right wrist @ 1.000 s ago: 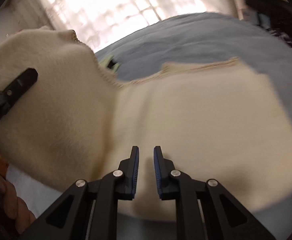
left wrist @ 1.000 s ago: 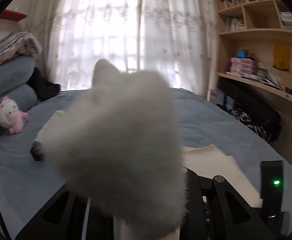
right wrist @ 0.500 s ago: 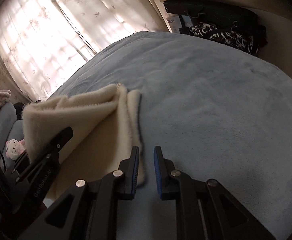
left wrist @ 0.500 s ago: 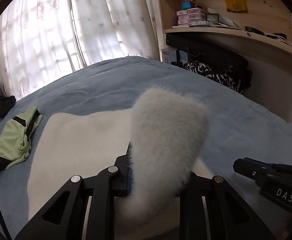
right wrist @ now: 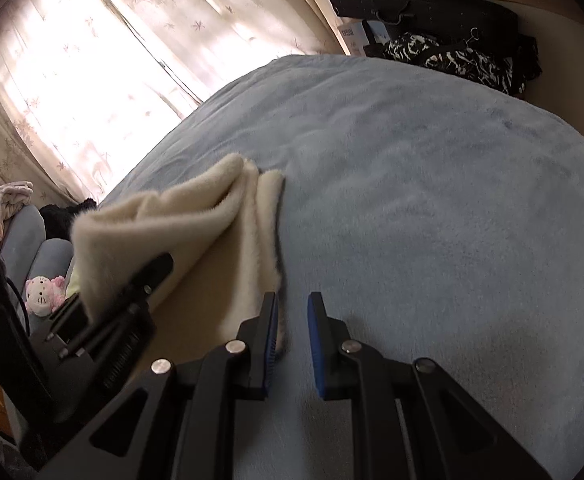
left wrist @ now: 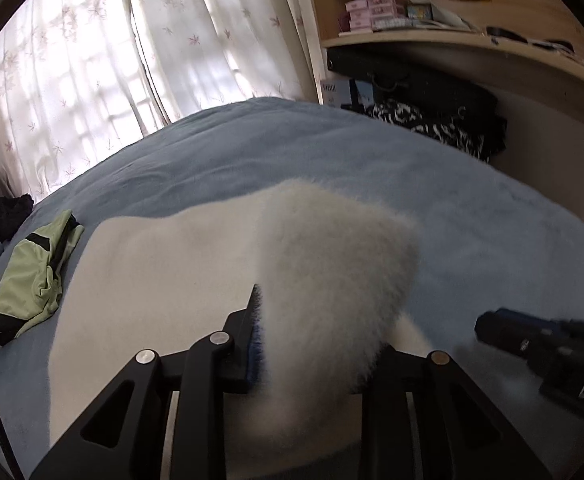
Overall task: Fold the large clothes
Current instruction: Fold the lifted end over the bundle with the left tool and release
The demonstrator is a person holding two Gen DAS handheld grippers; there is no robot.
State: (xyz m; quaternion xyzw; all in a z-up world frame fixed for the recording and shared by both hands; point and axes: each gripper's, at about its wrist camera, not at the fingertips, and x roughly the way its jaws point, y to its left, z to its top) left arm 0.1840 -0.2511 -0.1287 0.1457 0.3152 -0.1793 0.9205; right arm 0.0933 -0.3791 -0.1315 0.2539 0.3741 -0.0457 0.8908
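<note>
A cream fleece garment (left wrist: 163,280) lies spread on the blue bed. My left gripper (left wrist: 316,320) is shut on a bunched fold of it (left wrist: 332,264) and holds that fold a little above the flat part; the fold hides the right finger. In the right wrist view the same garment (right wrist: 219,216) lies to the left with the left gripper (right wrist: 123,304) clamped on its raised layer. My right gripper (right wrist: 292,320) is open and empty, low over the bedcover, its left finger right beside the garment's edge (right wrist: 269,216).
A light green garment (left wrist: 35,276) lies on the bed to the left. A pink plush toy (right wrist: 45,295) and grey pillows (right wrist: 39,248) sit at the far left. Curtains (left wrist: 131,60) hang behind the bed. Shelves and a dark clothes pile (left wrist: 432,120) stand on the right.
My left gripper swung down and to the right with the fleece fold, from high in the air to just over the bed. My right gripper moved off the garment's middle to its right edge.
</note>
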